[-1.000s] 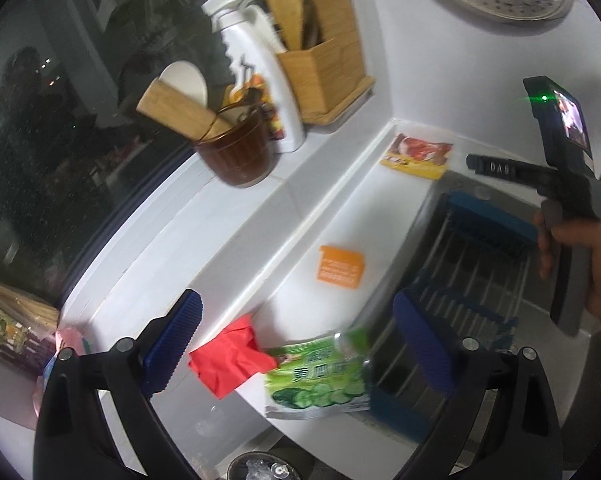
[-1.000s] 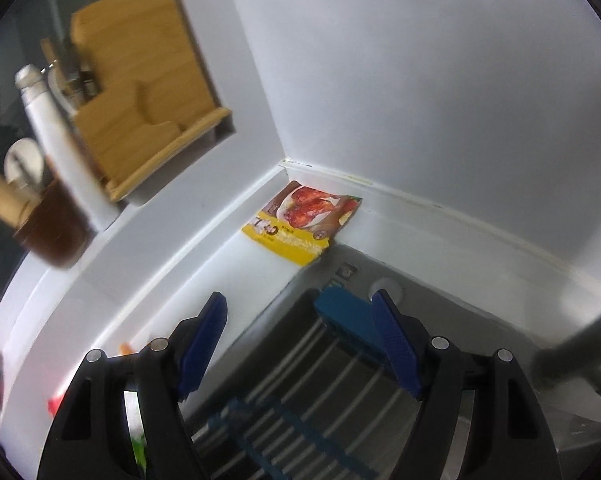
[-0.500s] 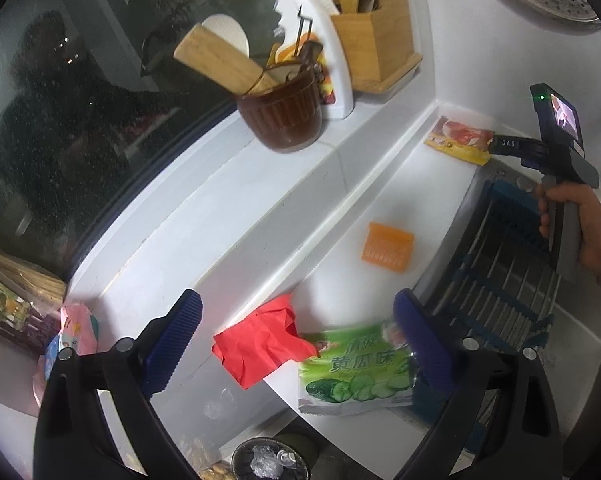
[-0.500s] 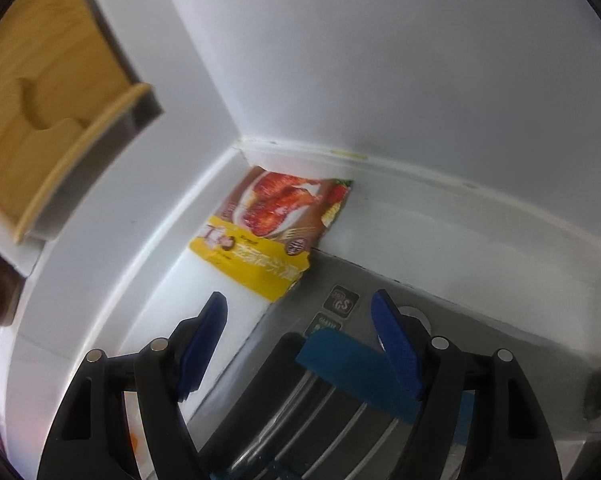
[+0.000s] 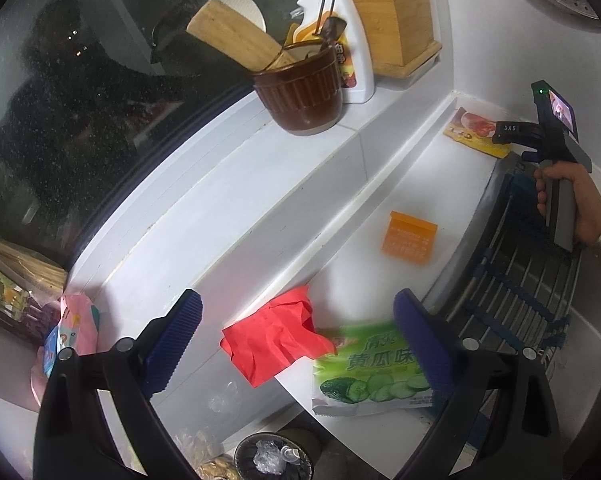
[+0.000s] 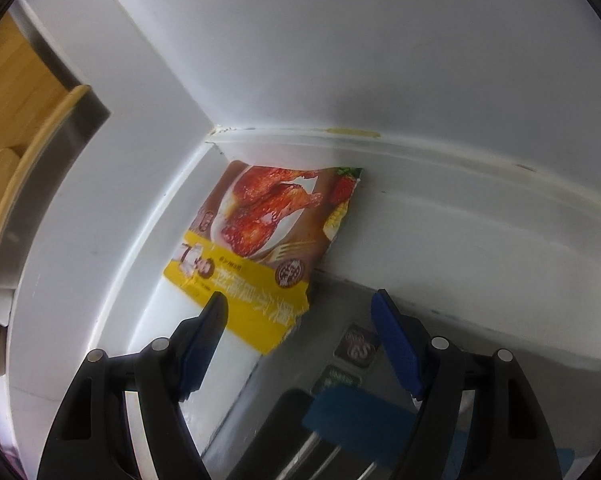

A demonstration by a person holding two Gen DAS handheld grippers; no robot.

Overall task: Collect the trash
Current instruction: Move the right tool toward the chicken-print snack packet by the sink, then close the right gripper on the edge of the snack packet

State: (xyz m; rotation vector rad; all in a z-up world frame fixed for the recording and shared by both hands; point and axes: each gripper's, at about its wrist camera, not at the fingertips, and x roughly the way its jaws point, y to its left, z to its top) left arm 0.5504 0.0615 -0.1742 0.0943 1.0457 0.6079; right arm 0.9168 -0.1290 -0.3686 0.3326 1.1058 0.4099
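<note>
The right gripper point(image 6: 300, 316) has been brought down close over the chicken wrapper point(image 6: 260, 240), which lies in the counter point(image 6: 440, 232) corner beside the sink rack point(image 5: 520, 280). Its fingers are spread and empty, so a grasp seems imminent. The left gripper point(image 5: 296, 328) is likewise released.

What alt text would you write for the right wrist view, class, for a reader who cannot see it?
The open right gripper points down at a torn yellow chicken wrapper lying flat in a white counter corner. Nothing is held; a steel sink edge lies beneath the blue fingertips.
</note>
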